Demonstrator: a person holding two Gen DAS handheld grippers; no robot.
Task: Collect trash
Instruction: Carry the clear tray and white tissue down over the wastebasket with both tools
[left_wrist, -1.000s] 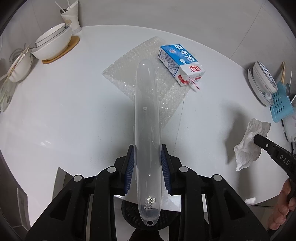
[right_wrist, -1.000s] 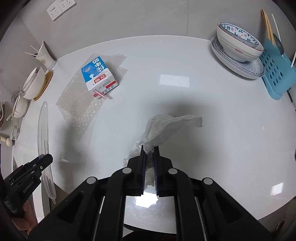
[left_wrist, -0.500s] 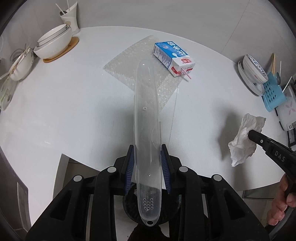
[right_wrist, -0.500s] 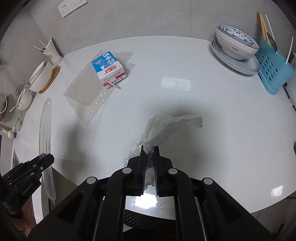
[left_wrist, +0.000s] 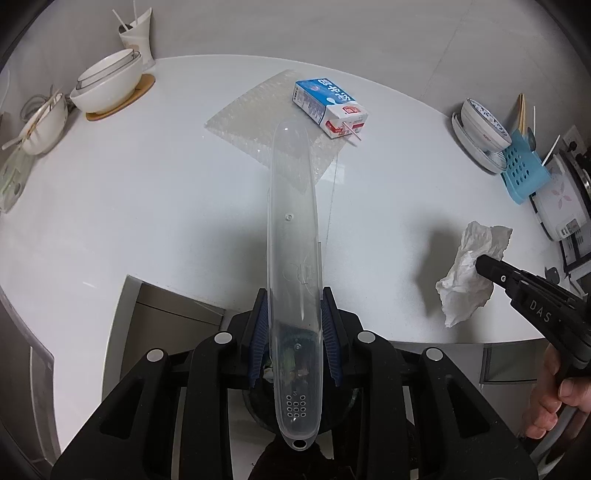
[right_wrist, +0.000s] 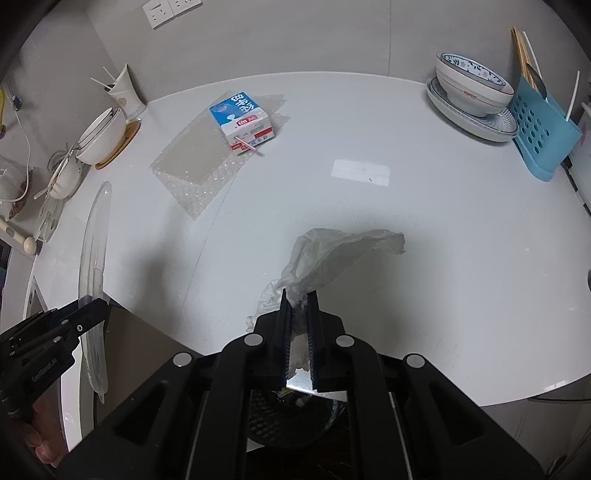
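Both grippers are matte black plastic with round silver screw heads. The left gripper (left_wrist: 293, 332) has ribbed blue pads (left_wrist: 258, 328); the right gripper (right_wrist: 298, 325) has black ones. White "DAS" lettering marks its side, near the bare hand (left_wrist: 554, 398).

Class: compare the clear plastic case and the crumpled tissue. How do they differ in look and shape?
The case is long, rigid, smooth and see-through; the tissue is white, opaque, soft and crumpled. The case sits between wider-set jaws of the left gripper; the tissue is pinched by the right gripper. Both are held off the table.
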